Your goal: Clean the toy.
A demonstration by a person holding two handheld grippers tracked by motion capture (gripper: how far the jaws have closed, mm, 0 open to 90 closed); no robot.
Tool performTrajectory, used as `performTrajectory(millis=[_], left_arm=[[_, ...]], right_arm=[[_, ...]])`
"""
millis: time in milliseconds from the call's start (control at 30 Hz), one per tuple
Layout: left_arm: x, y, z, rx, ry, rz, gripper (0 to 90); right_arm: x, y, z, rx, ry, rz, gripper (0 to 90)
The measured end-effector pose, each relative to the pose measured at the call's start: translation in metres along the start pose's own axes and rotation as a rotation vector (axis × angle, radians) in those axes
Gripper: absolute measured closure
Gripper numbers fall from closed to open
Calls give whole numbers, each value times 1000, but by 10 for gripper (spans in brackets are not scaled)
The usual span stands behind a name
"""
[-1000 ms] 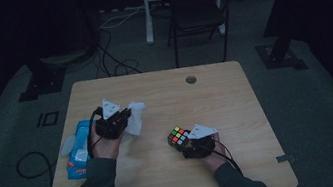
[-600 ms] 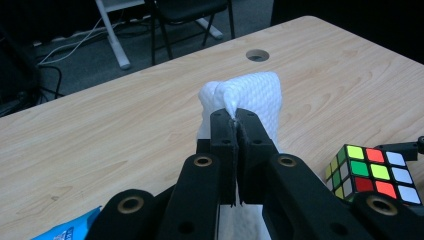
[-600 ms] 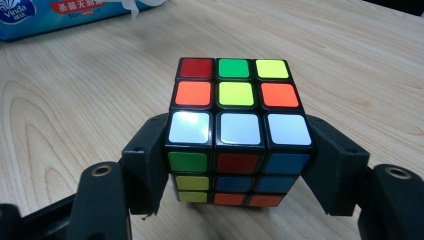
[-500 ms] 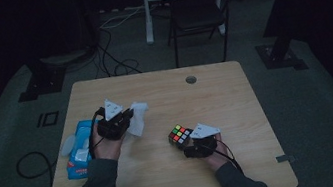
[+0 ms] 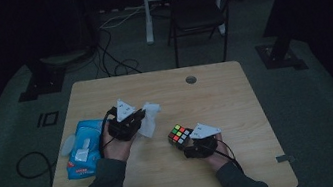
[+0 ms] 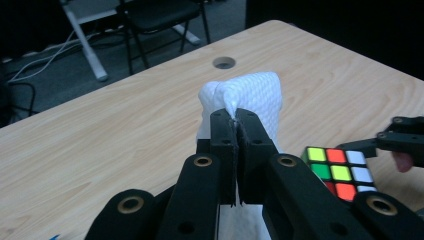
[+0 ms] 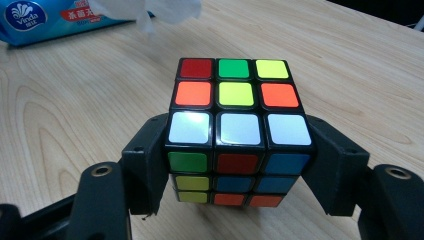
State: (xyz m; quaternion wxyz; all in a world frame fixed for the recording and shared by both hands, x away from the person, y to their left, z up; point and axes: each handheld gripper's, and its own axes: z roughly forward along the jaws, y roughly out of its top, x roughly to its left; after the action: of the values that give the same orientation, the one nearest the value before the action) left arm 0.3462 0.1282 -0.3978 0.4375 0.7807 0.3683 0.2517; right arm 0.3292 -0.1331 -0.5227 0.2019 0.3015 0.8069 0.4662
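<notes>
The right gripper [image 7: 239, 165] clamps a scrambled, multicoloured puzzle cube of black plastic [image 7: 235, 127] from both sides, its jaws pressed flat against the cube's side faces, near the person and right of centre on the pale wooden table [image 5: 235, 92]. The left gripper [image 6: 235, 150] has its jaws pinched tight on a white textured wipe [image 6: 250, 97] — the sheet hangs in folds from the tips, just left of the cube and apart from it. At the table's left edge lies the blue soft pack of wipes [image 5: 82, 155], its flap open. By my reading, the fetching is done: wipe drawn, cube secured. What is left is the wiping itself — bringing the sheet across to the cube's faces — which has not yet begun.
</notes>
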Motion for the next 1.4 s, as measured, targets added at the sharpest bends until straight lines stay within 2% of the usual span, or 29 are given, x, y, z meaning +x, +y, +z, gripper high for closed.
performTrajectory(millis=[367,667,933,1133,1267,1400], left_arm=[[-26,10,11,-6,-64,45,880],[-47,13,24,-7,-124,64,880],[-56,30,23,-50,-150,72,880],[-63,35,23,-71,-172,72,880],[-64,33,25,-63,-173,70,880],[-57,17,38,-25,-180,21,880]], right_arm=[[3,1,1,4,10,-6,348],[3,1,1,8,13,-7,348],[4,0,3,12,23,-7,348],[3,-1,4,17,22,-1,348],[3,-1,2,9,20,2,348],[1,1,-1,-6,13,3,348]])
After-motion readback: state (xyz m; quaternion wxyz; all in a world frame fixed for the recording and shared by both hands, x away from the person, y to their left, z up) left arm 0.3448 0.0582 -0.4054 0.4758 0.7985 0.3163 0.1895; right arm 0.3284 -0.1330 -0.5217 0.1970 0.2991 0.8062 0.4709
